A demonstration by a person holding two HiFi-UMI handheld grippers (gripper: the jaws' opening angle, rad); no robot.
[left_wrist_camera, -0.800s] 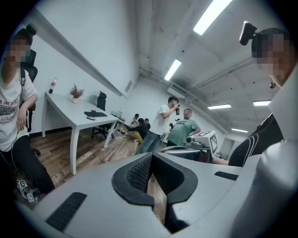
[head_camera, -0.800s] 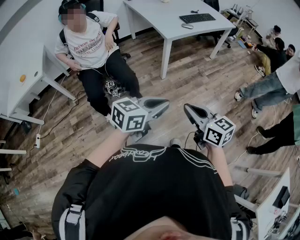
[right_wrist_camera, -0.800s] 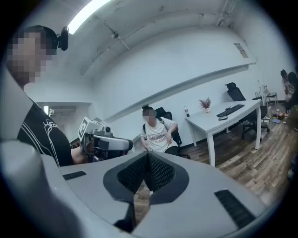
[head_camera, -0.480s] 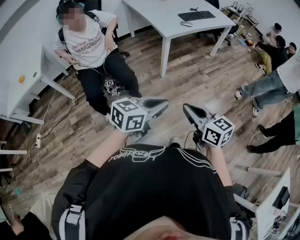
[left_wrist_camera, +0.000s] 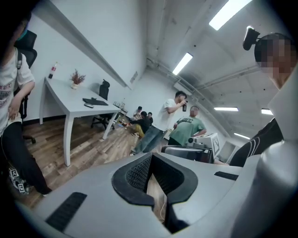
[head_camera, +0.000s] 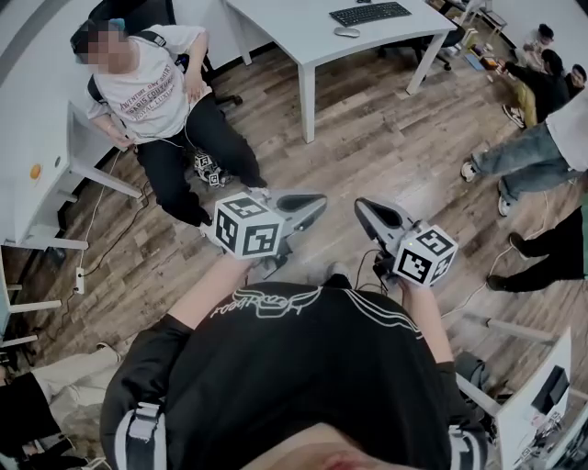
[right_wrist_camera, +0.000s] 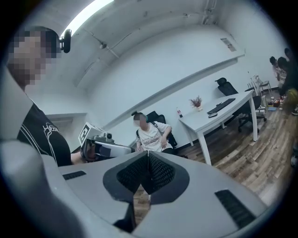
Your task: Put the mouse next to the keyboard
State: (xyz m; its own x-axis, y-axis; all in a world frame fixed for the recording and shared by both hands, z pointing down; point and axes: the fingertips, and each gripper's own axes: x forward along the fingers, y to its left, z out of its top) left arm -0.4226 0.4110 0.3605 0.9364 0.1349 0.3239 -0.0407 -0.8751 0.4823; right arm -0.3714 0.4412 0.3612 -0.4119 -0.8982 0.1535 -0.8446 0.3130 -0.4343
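A black keyboard [head_camera: 370, 13] and a small grey mouse [head_camera: 346, 32] lie on a white table [head_camera: 294, 27] far across the room. The left gripper view also shows this keyboard [left_wrist_camera: 95, 101] and mouse [left_wrist_camera: 88, 106]. In the right gripper view the keyboard [right_wrist_camera: 221, 106] lies with the mouse [right_wrist_camera: 212, 115] beside it. My left gripper [head_camera: 317, 199] and right gripper [head_camera: 360, 206] are held in front of my chest above the wooden floor, tips pointing toward each other. Both are shut and hold nothing. The closed left gripper [left_wrist_camera: 150, 155] and right gripper [right_wrist_camera: 148, 152] also show in their own views.
A seated person in a white T-shirt [head_camera: 147, 83] is at the left, with marker cubes [head_camera: 207, 167] on the floor by the feet. Several people [head_camera: 542, 138] sit or stand at the right. A white desk [head_camera: 37, 156] stands at the left, another [head_camera: 528, 408] at the lower right.
The head view has shifted: the table and the seated person now sit higher and further left. Both grippers stay shut in front of my chest. A trouser leg appears at the lower left.
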